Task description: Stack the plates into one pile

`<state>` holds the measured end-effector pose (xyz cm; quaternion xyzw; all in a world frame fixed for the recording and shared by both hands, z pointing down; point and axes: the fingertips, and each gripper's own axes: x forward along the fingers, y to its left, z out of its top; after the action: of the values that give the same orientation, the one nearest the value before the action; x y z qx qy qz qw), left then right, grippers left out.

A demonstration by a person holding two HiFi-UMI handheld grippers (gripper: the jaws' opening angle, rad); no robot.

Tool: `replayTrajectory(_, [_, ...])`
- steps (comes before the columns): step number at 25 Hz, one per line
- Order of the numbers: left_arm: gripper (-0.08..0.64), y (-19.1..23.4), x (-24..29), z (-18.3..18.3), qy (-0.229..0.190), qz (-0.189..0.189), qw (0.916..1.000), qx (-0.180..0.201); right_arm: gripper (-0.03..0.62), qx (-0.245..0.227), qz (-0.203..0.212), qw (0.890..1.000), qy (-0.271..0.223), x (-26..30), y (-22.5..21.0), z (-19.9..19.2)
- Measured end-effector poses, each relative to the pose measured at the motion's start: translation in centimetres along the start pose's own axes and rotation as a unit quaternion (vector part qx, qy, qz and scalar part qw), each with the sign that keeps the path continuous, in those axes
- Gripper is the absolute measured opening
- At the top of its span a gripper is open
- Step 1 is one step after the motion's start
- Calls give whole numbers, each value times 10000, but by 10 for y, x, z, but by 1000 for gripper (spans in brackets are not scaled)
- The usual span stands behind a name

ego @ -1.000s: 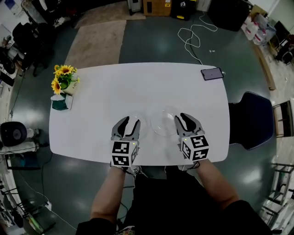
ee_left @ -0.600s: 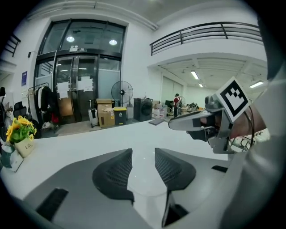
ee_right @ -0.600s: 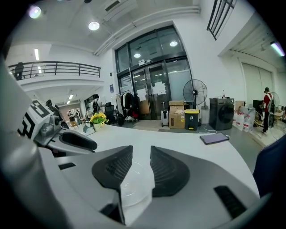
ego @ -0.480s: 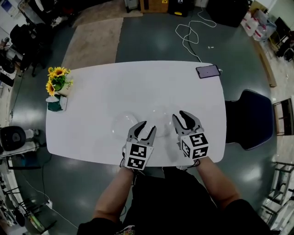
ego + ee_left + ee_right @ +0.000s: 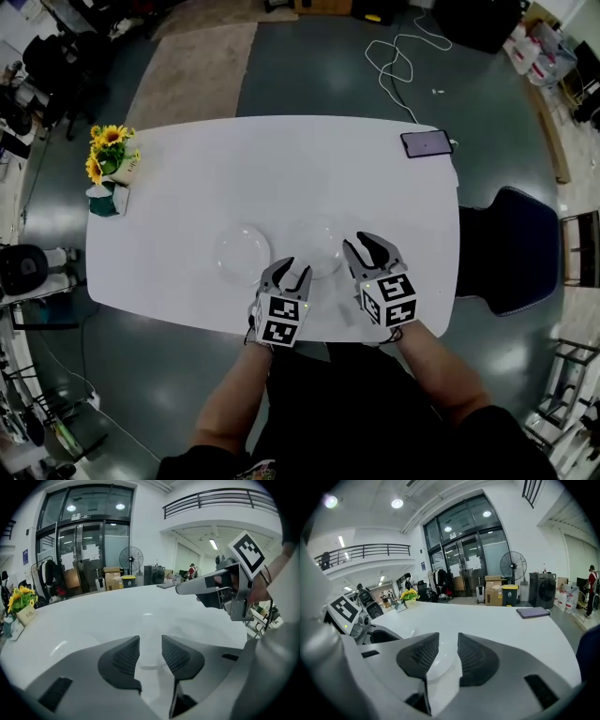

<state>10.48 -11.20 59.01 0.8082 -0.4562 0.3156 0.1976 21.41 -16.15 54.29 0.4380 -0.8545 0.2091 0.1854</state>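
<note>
Two clear plates lie side by side on the white table point(image 5: 281, 159): a left plate point(image 5: 242, 251) and a right plate point(image 5: 319, 246). My left gripper point(image 5: 288, 273) is at the right plate's near-left rim; in the left gripper view the plate point(image 5: 148, 620) is faintly visible, its rim in the gap of the gripper point(image 5: 150, 641), pads not pressing. My right gripper point(image 5: 364, 247) stands at the plate's right edge. Its jaws have just been opening, and in the right gripper view the gripper point(image 5: 448, 639) is open over the plate's rim point(image 5: 436, 663).
At the far left stand a sunflower vase point(image 5: 111, 156) and a small green pot point(image 5: 100, 202). A dark phone point(image 5: 427, 143) lies at the far right corner. A blue chair point(image 5: 511, 246) is beside the table's right end. The near table edge point(image 5: 206, 323) runs under my wrists.
My left gripper has moved right, from over the left plate to the near rim of the right plate. The right gripper has sunk slightly towards the table.
</note>
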Motion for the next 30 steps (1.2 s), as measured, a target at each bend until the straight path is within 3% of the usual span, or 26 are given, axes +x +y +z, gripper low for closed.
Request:
replayTrajectory(11, [152, 2, 14, -22, 360, 195, 9992, -32, 144, 220, 281, 9984, 442, 20, -8, -31])
replayTrajectory(30, [132, 3, 11, -35, 237, 309, 9991, -181, 153, 723, 549, 9925, 816, 31, 7, -62])
